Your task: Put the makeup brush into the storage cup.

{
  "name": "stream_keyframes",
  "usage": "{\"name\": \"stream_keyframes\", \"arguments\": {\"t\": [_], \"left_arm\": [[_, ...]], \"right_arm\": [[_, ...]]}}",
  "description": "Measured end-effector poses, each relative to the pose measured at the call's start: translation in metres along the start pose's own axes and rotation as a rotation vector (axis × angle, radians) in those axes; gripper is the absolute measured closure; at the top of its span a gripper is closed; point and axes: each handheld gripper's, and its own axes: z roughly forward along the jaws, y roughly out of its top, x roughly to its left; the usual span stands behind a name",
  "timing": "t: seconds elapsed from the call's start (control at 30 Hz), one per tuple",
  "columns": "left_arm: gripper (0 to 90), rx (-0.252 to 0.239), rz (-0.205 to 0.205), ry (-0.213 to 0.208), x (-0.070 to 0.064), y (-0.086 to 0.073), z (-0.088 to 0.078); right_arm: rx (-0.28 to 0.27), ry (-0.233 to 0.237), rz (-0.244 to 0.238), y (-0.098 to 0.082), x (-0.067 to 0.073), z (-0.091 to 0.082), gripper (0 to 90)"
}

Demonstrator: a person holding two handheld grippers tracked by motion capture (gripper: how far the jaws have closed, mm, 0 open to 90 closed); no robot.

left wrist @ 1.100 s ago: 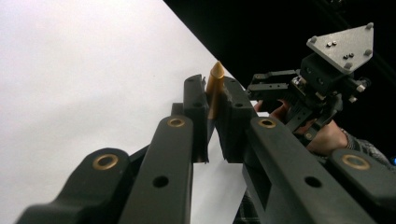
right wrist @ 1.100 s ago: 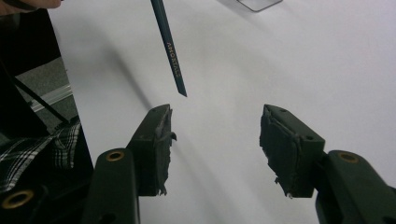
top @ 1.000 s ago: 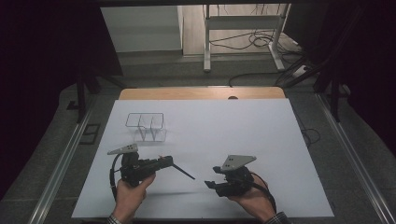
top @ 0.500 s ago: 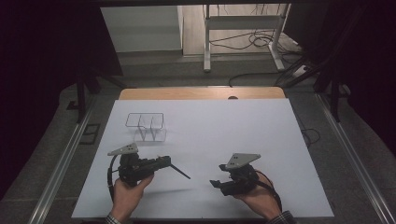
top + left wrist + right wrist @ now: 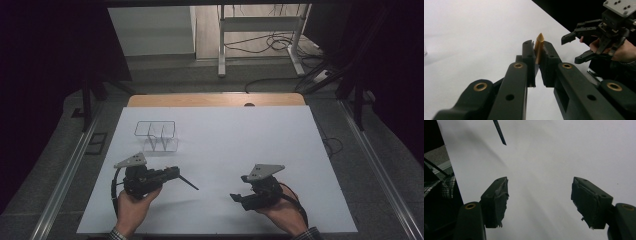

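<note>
My left gripper (image 5: 539, 56) clamps a pencil (image 5: 539, 45); its tip points toward my right gripper (image 5: 239, 196). The right jaws have just been opening and are wide now with nothing between them. It was probably a handover, so next comes the clear holder (image 5: 160, 137) beyond the left gripper.

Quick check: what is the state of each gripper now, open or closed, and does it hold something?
Left gripper: shut on a thin pointed stick.
Right gripper: open, nothing between the jaws; they have just been opening.
</note>
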Motion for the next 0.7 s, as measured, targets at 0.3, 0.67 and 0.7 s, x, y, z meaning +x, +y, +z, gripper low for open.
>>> {"name": "stream_keyframes", "arguments": {"t": [0.3,0.67,0.7], "left_arm": [[83.7,0.020,0.039,0.037,0.000,0.001,-0.003],[83.6,0.028,0.069,0.072,0.000,0.003,-0.010],[83.6,0.030,0.073,0.077,0.000,0.003,-0.011]], "right_arm": [[0.009,-0.015,0.011,-0.007,-0.004,-0.005,25.3],[0.001,-0.038,0.022,-0.013,-0.008,-0.013,19.7],[0.002,-0.038,0.025,-0.014,-0.009,-0.014,19.4]]}}
